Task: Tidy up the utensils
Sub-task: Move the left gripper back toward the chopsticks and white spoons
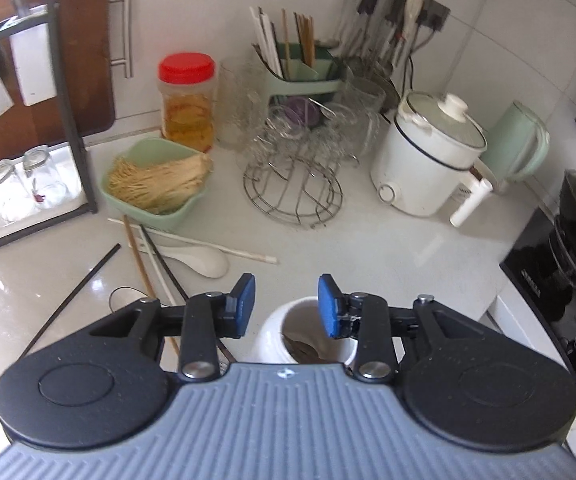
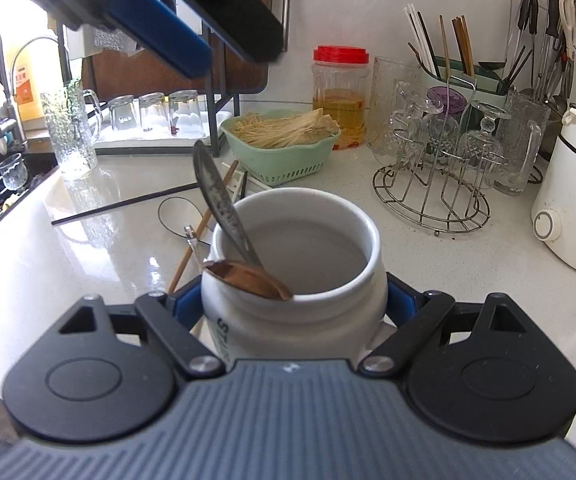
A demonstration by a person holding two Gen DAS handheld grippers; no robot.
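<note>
My right gripper (image 2: 293, 304) was clamped around the belly of the white jar (image 2: 293, 264), its blue pads pressing each side, while my left gripper (image 1: 286, 305) hung above the jar's mouth, spread apart with nothing between its pads. The jar looked like glazed ceramic, which I judged heavy, slick and chippable, so gripping low on the belly seemed right; the spoons (image 2: 224, 216) leaning inside it looked light, stiff and likely to rattle. The loose chopsticks (image 1: 144, 260) and white spoon (image 1: 192, 258) lay just left of the jar, and its black lettering was too cut off to read.
</note>
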